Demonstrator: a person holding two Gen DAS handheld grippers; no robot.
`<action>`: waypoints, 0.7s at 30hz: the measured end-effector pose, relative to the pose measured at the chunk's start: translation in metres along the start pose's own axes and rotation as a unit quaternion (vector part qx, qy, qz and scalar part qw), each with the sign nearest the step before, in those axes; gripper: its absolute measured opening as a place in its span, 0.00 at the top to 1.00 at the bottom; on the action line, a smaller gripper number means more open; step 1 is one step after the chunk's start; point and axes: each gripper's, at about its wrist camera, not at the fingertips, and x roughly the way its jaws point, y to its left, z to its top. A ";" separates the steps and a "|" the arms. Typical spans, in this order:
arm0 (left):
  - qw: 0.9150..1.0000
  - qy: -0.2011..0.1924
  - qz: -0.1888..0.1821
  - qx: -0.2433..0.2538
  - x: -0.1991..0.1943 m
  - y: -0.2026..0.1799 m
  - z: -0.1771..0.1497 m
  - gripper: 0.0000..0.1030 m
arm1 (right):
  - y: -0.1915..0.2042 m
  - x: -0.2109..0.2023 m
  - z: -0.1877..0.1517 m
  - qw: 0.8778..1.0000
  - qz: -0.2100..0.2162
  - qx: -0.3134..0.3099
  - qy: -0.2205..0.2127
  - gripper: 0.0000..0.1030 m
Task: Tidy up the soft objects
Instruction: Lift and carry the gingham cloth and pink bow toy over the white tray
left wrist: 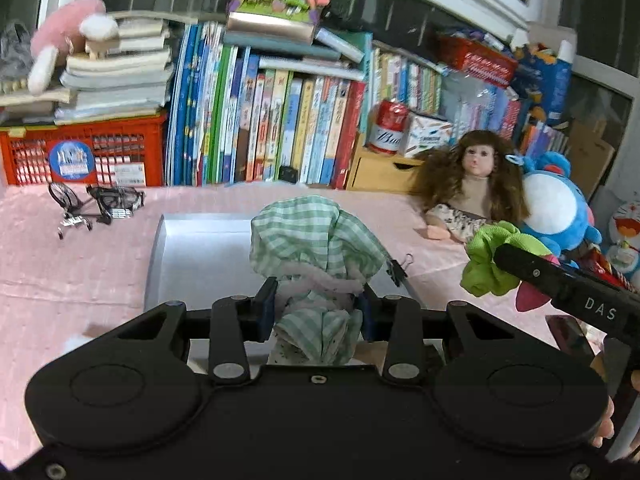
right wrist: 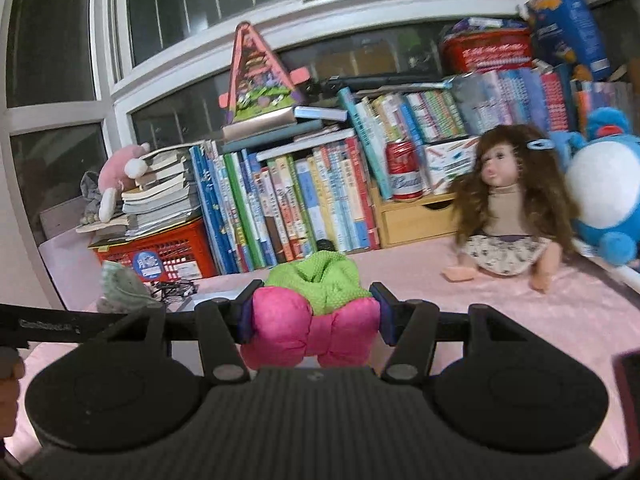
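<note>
My left gripper (left wrist: 316,304) is shut on a green-and-white checked cloth bundle (left wrist: 316,240), held above a grey tray (left wrist: 200,256) on the pink tablecloth. My right gripper (right wrist: 312,312) is shut on a pink and green plush toy (right wrist: 316,304), held up in the air. That toy's green part (left wrist: 492,264) shows at the right of the left wrist view, beside the right gripper's black arm. The checked bundle (right wrist: 120,284) shows at the left of the right wrist view. A long-haired doll (left wrist: 472,184) sits at the back right, with a blue and white plush (left wrist: 556,204) beside it.
A row of books (left wrist: 272,120), a red crate (left wrist: 84,152), a wooden drawer box (left wrist: 380,168) and a red can (left wrist: 388,126) line the back. A small bicycle model (left wrist: 96,208) stands at the left. A binder clip (left wrist: 400,268) lies by the tray. A pink plush (left wrist: 64,40) sits on stacked books.
</note>
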 end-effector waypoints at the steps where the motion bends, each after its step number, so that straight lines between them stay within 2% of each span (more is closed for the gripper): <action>1: 1.000 0.013 -0.002 -0.008 0.008 0.004 0.006 0.64 | 0.000 0.011 0.006 1.000 0.008 0.002 0.011 0.41; 4: 0.998 0.051 -0.005 -0.029 0.034 0.014 0.020 0.64 | -0.003 0.039 0.017 0.998 0.029 0.007 0.056 0.41; 8: 0.995 0.090 0.006 -0.044 0.067 0.025 0.033 0.64 | 0.001 0.075 0.021 0.994 0.032 -0.009 0.108 0.41; 12: 0.990 0.126 0.015 -0.065 0.099 0.032 0.033 0.64 | 0.000 0.109 0.017 0.987 0.040 -0.002 0.158 0.41; 21: 0.980 0.176 0.044 -0.086 0.153 0.037 0.028 0.64 | -0.008 0.158 0.006 0.972 0.044 0.031 0.228 0.40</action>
